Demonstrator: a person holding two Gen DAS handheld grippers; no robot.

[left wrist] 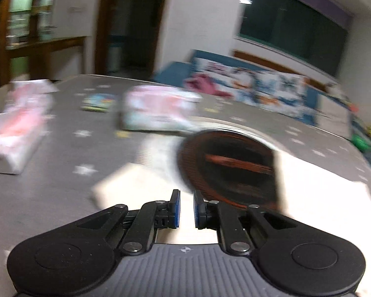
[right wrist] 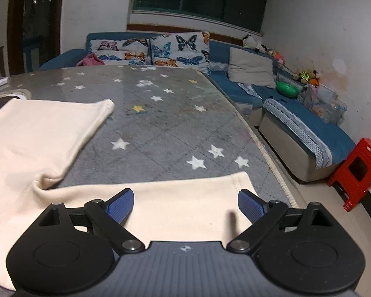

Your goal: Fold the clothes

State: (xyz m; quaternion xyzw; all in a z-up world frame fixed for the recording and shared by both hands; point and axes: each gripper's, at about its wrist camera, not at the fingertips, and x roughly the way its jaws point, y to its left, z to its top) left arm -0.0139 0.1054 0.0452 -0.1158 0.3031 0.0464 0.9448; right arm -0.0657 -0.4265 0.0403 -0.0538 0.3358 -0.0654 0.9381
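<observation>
A cream pair of trousers (right wrist: 37, 133) lies flat on the grey star-patterned table (right wrist: 165, 123), its two legs pointing right. My right gripper (right wrist: 185, 205) is open and empty, low over the near leg (right wrist: 185, 198) close to its hem. In the blurred left wrist view the cream garment (left wrist: 321, 198) lies under and ahead of my left gripper (left wrist: 186, 209). Its jaws stand a narrow gap apart with nothing seen between them. A dark round object with orange marks (left wrist: 230, 165) lies on the cloth just ahead of it.
Pink-and-white packs (left wrist: 14, 133) (left wrist: 158, 109) and a small colourful box (left wrist: 96, 102) sit on the far part of the table. A blue sofa with butterfly cushions (right wrist: 160, 49) runs behind and to the right. A red stool (right wrist: 356, 170) stands on the floor at the right.
</observation>
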